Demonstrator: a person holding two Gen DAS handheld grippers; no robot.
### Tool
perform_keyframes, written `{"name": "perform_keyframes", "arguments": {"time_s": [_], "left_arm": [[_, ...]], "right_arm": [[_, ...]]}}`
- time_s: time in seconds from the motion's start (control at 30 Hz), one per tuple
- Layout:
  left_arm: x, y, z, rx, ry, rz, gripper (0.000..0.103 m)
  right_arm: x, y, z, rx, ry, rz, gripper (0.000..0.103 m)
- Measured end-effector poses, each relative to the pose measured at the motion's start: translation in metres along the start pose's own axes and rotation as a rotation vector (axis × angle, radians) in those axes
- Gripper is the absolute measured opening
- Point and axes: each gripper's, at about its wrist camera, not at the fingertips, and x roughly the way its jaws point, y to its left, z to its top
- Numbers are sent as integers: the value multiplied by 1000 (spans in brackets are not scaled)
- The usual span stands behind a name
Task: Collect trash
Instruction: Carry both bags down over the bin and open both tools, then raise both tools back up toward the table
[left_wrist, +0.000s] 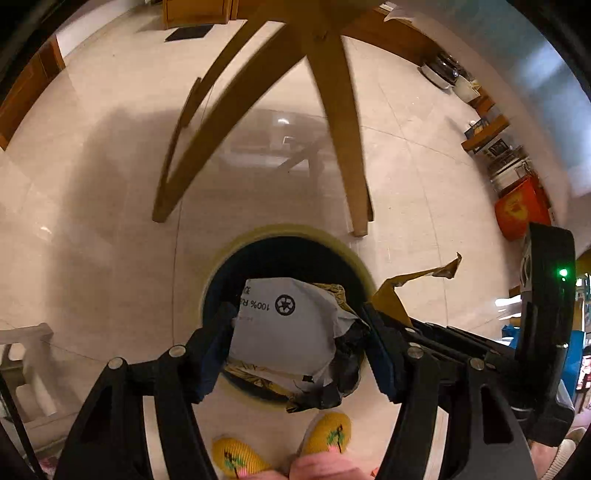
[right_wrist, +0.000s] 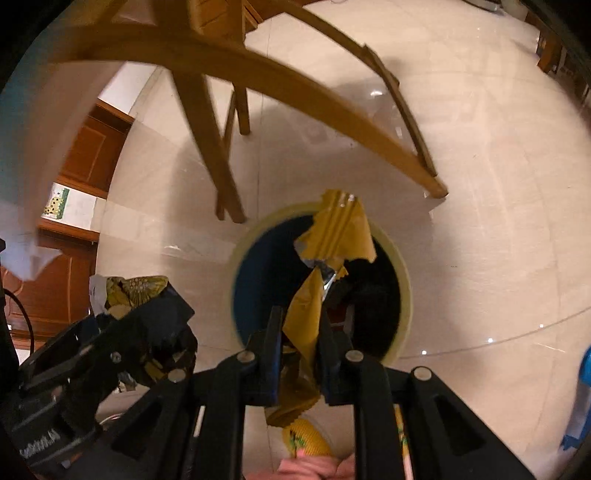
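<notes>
A round bin (left_wrist: 258, 236) with a pale yellow rim and a dark blue inside stands on the tiled floor right below both grippers. My left gripper (left_wrist: 297, 317) is shut on a crumpled grey mailer bag (left_wrist: 284, 332) printed with a recycling mark, bunched with black and gold scraps, and hangs over the bin's mouth. In the right wrist view, my right gripper (right_wrist: 301, 317) is shut on a torn gold wrapper (right_wrist: 336, 229) that sticks up over the bin (right_wrist: 404, 288). That wrapper (left_wrist: 424, 275) also shows beside my left gripper. The left gripper's bundle (right_wrist: 133, 288) appears at the left.
Curved wooden table legs (left_wrist: 332, 110) stand just beyond the bin. A person's feet in yellow slippers (left_wrist: 328, 432) are at its near side. An orange box (left_wrist: 517, 210) and shelves line the right wall; a white stool (left_wrist: 29, 354) is at the left. A wooden door (right_wrist: 85, 155) is at the left in the right wrist view.
</notes>
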Motion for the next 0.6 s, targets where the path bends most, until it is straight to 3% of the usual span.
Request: {"name": "perform_keyframes", "arguments": {"time_s": [0.07,0.2,0.33,0.6], "left_arm": [[19,4,2,-1,22,10,76],[42,17,2,-6,50,16,102],[44,23,2,-4,49,36,102],[9,29,5,-31,31,65,102]], "right_arm": [[24,-11,3,13,12,6,22],[49,-20,9,55,19,-1,45],[52,-18,6,57,12,7,57],[32,-14,3,79,18,-3,59]]}}
